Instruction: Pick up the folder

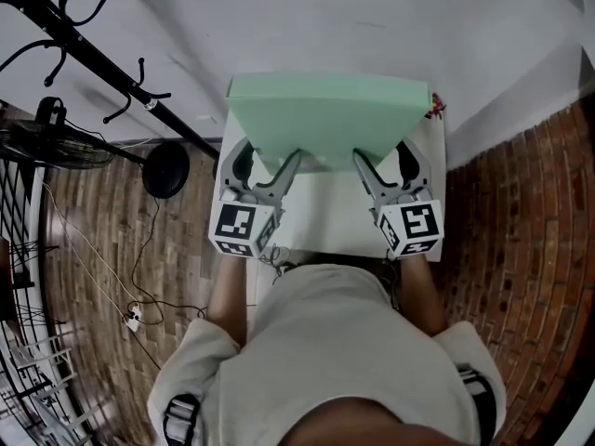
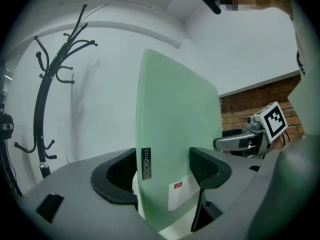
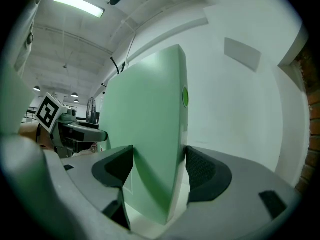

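From the head view, you hold the green folder [image 1: 330,119] over the far end of the small white table [image 1: 325,216], one gripper on each near corner. Your left gripper [image 1: 272,156] bites the left corner and your right gripper [image 1: 383,156] the right, with their marker cubes turned up toward you. The folder looks lifted off the tabletop, but from this steep angle I can't be sure that its far edge is clear. A black coat rack [image 1: 84,35] leans across the upper left, a fan [image 1: 46,142] stands at the left edge, and a cable [image 1: 139,268] trails over the brick-pattern floor.

In the left gripper view, your jaws are narrowed onto the folder, which stands on edge between the two ribbed pads [image 2: 202,166]. Its spine edge faces the camera and carries a small metal tag [image 2: 146,163]. A white sticker [image 2: 177,191] sits low on the folder's face, near the right pad. The coat rack rises at left, and your other gripper shows beyond the folder at right.

In the right gripper view, those jaws are likewise closed on the folder, a pad against each side. A round green spot [image 3: 185,96] sits high on the folder's edge. A ceiling light [image 3: 77,4] glows at upper left.
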{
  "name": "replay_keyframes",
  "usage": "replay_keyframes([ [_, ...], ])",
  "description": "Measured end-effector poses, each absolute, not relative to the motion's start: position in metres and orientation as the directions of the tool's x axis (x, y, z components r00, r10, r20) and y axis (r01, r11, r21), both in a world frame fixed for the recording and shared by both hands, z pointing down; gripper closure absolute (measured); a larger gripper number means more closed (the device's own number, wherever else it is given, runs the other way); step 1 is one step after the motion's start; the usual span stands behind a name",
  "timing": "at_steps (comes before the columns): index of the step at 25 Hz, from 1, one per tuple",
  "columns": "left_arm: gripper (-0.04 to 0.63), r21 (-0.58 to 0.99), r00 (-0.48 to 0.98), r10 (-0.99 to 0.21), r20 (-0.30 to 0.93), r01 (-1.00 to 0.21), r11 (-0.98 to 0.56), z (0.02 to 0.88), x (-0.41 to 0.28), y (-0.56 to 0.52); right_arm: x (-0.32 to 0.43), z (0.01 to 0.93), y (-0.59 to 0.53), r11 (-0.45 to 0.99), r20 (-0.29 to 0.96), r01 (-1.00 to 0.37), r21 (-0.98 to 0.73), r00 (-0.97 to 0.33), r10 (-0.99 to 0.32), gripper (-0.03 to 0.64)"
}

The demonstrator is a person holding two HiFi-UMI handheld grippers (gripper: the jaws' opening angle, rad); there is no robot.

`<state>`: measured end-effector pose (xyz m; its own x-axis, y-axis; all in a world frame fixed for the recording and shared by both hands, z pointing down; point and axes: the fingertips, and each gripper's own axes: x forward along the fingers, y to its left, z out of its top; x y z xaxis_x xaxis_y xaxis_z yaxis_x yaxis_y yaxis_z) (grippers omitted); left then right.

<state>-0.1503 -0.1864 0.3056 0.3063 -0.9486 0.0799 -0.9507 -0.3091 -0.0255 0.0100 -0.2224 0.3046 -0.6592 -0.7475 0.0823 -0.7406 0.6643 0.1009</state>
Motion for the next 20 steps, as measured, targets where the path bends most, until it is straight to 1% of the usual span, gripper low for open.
replay_keyframes([
  [20, 0.261, -0.031, 0.303, -0.949, 0.086, -0.952, -0.306, 0.3117, -0.1465, -0.1834, 0.0145, 0.3095, -0.2190, 0.657, 0.097, -0.746, 0.110, -0.649, -0.754, 0.290],
])
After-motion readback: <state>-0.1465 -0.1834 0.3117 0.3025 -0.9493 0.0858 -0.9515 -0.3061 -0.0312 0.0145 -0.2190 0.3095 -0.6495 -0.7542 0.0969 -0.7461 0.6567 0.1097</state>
